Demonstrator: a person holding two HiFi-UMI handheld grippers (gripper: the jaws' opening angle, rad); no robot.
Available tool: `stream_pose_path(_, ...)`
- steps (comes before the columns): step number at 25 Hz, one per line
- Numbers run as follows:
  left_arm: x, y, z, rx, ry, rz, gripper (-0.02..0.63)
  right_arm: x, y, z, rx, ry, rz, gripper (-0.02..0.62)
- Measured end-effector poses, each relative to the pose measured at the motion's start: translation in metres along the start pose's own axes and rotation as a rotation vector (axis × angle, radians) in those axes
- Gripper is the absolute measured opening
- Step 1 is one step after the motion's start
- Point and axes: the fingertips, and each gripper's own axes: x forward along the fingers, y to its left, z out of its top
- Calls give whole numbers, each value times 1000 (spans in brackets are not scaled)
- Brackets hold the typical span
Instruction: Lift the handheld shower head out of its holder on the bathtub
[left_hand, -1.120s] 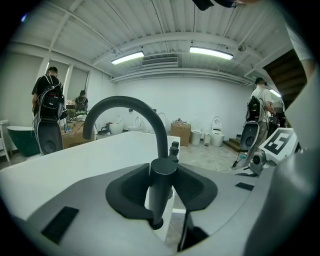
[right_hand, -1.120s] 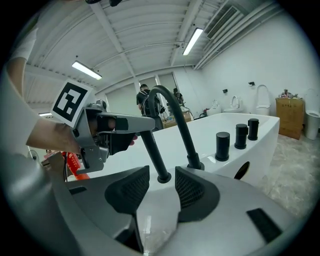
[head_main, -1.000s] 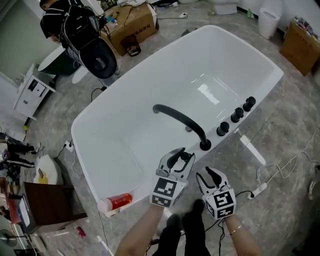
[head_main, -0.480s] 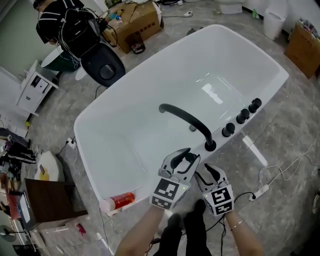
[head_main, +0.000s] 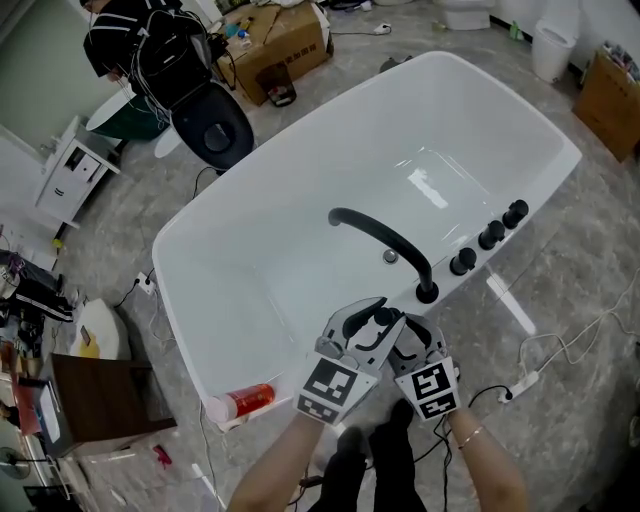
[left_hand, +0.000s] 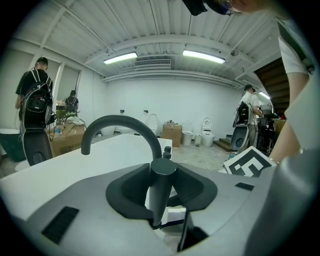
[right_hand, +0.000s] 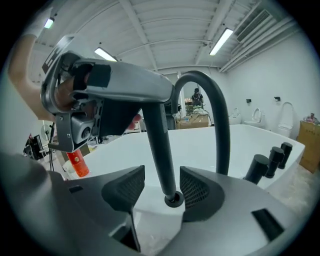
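Both tools sit side by side at the near rim of the bathtub (head_main: 250, 290), pointing across it and tilted somewhat down. Left tool (left_hand: 162, 192): clamped on the handheld shower head (left_hand: 163, 169), which stands roughly upright at that rim. Right tool (right_hand: 162, 191): jaws opening, the wand's lower end between them, pads not pressing. The arched faucet (head_main: 385, 240) is just beyond. Three knobs (head_main: 490, 235) stand farther right along the rim. A red bottle (head_main: 240, 403) lies at the near-left corner.
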Motion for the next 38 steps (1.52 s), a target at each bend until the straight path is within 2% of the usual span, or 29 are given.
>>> stream_pose_path(6,-1,-4,7,18,1,-30,155,18,-1,14,-51,-11,-15,216)
stream_pose_path(13,-1,-4,7,22,-3,-57,155,24,-2,19,-93,-24,-5,144)
stream_pose_path(22,-5,-3,13,24,-11,-97,155,21,1,26,-116,-41,10,141)
stream_pose_path(31,-19,-12,41,32,-41,-99,155,2,8,51,-105,-60,17,141)
stream_pose_path(38,-39,-23,81,56,-82,-108,155,-24,16,87,-101,-95,11,141)
